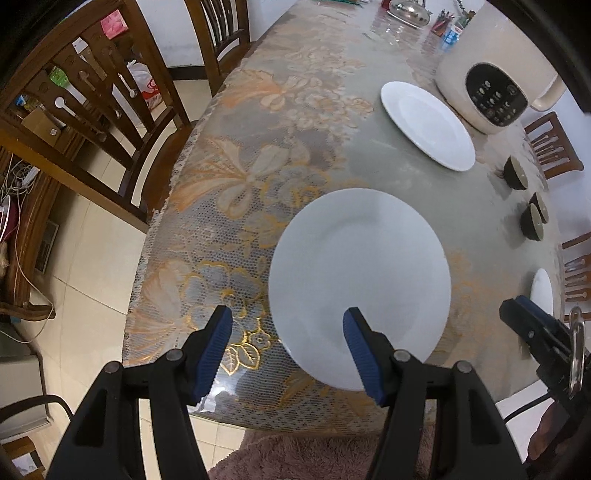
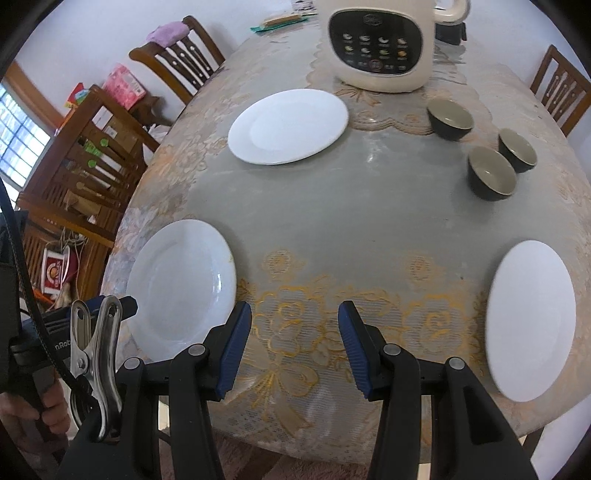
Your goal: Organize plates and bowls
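Three white plates lie on the floral tablecloth: a near-left plate (image 1: 360, 280) (image 2: 181, 284), a far plate (image 1: 426, 123) (image 2: 288, 125) and a near-right plate (image 1: 541, 291) (image 2: 530, 321). Three dark bowls (image 2: 450, 118) (image 2: 491, 173) (image 2: 517, 147) stand apart at the far right, also seen in the left wrist view (image 1: 515, 173) (image 1: 533, 219). My left gripper (image 1: 286, 321) hovers open above the near-left plate's near rim, one finger over the plate and one over the cloth. My right gripper (image 2: 294, 314) is open over bare cloth between the two near plates, holding nothing.
A cream cooker with a black panel (image 2: 380, 44) (image 1: 491, 92) stands behind the far plate. Wooden chairs (image 1: 110, 122) (image 2: 561, 92) ring the table (image 2: 351, 221), whose front edge is just below both grippers. Clutter sits at the table's far end (image 1: 410, 11).
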Demonstrator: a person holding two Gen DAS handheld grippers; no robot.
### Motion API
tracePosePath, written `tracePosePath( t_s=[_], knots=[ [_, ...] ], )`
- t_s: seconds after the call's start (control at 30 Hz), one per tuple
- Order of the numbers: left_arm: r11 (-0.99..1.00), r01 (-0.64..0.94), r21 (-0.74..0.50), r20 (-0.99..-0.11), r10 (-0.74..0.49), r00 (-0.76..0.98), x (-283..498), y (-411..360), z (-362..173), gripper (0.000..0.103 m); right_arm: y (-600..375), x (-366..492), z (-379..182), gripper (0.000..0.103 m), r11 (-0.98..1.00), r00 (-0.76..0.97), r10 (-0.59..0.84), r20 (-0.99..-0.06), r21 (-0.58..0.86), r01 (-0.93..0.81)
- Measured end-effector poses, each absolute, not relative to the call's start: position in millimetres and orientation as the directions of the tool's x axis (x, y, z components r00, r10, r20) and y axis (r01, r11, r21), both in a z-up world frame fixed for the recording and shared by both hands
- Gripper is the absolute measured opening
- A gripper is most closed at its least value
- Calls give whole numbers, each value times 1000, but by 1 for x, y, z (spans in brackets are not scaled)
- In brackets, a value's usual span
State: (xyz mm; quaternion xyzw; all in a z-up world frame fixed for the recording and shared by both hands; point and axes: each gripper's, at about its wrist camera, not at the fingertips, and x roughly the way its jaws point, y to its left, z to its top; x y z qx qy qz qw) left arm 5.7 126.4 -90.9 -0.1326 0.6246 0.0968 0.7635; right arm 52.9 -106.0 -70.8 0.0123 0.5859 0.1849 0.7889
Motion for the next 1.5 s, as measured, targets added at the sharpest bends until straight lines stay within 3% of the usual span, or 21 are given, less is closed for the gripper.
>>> tracePosePath(
  t_s=[0.57, 1.5],
  knots=[
    [952, -290, -96, -984, -47, 172, 11, 132, -106, 66, -57, 54, -94, 50, 904, 165, 295, -941, 219, -367],
    [973, -205, -102, -984, -69, 164, 17, 123, -118, 68, -46, 59, -109, 50, 906, 137, 297, -945, 234, -354]
  ],
)
